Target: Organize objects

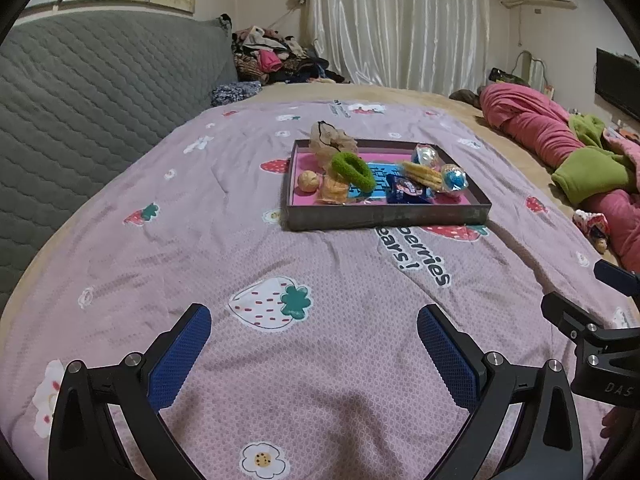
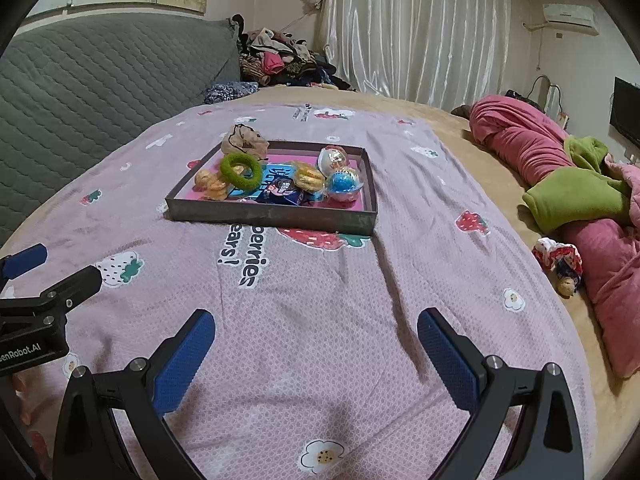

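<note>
My left tool [image 1: 314, 322] and right tool [image 2: 316, 326] gape empty over the waffle-textured bedspread [image 2: 320, 312]; a fuzzy green ring [image 1: 353, 171] sits in the rectangular tray [image 1: 384, 215].

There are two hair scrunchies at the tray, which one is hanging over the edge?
The beige scrunchie. It sits on the tray's far left corner, spilling over the rim. The green scrunchie lies fully inside, on the snacks.
</note>
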Action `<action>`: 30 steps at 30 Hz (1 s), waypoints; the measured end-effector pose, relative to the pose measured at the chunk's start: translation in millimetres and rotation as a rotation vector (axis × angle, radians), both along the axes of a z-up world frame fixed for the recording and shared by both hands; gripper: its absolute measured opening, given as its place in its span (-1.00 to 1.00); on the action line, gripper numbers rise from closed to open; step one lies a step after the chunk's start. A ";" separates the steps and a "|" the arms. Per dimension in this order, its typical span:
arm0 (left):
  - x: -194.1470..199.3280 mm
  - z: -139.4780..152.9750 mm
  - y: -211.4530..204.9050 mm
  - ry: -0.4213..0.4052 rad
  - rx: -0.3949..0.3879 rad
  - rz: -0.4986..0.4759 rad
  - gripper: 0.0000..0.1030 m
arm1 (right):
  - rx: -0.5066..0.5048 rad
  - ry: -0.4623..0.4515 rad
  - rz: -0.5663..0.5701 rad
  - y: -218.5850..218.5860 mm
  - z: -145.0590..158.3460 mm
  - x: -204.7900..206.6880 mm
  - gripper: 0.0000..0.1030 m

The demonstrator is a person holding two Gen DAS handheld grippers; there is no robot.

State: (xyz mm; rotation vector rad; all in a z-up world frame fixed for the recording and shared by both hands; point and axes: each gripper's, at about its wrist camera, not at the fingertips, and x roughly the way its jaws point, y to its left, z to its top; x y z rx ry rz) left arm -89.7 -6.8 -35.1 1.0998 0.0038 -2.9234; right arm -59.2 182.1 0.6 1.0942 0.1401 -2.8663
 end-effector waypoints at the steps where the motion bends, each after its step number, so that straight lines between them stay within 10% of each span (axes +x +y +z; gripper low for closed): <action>1: -0.1 -0.1 -0.1 0.002 0.001 -0.001 1.00 | 0.000 -0.001 0.000 0.1 -0.3 -0.2 0.99; 30: -0.5 -4.1 2.9 0.029 -0.014 -0.007 1.00 | 0.013 -0.020 -0.009 -0.8 -5.3 -0.4 0.98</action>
